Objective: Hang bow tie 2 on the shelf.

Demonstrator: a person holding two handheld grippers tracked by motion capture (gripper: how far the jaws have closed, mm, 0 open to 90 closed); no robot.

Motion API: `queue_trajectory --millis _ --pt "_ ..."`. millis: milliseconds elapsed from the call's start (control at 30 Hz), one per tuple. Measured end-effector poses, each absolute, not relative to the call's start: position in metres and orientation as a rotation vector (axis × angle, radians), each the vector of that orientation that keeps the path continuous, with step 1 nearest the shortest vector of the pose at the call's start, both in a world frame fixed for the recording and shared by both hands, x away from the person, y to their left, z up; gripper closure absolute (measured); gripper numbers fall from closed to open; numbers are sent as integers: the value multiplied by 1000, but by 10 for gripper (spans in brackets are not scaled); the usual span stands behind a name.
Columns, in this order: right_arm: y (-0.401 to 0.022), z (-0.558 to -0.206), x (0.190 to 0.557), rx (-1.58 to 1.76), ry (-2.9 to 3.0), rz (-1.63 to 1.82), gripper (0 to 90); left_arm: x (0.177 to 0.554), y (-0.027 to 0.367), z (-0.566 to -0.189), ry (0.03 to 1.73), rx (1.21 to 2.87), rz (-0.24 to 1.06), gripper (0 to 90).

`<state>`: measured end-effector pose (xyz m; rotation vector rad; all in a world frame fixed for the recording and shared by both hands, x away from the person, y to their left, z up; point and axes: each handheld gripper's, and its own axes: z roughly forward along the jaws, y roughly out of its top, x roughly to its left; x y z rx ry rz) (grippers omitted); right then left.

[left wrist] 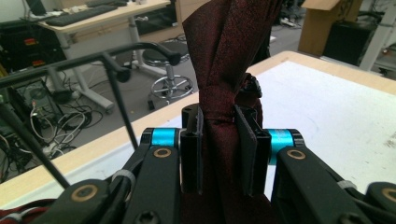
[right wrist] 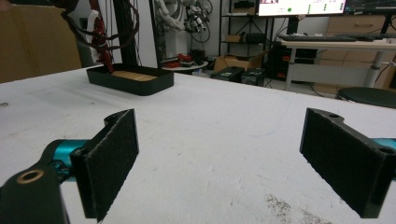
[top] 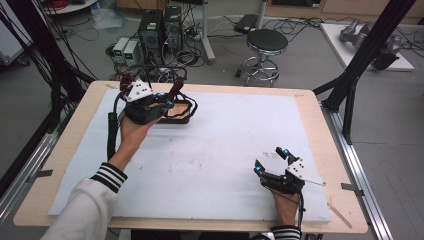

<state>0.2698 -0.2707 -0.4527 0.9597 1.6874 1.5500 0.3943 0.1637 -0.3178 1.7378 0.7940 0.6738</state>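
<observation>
Maroon necktie, pinched in left gripper above black tray at table's far left; right gripper spread, empty; lower slowly, keeping fabric clear of rim

Even, soft indoor light, faint shadows; slightly blurry views, perhaps mild edge distortion.

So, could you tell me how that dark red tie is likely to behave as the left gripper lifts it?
The tie looks floppy: it bunches and folds where the left gripper pinches it. Its sheen suggests it may slip. Probably light, hanging freely.
</observation>
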Motion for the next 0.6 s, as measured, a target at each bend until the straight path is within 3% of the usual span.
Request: queue_trajectory --millis 600 --pt "-270 -453 270 967 1693 1550 109 399 194 -310 884 1641 771 731"
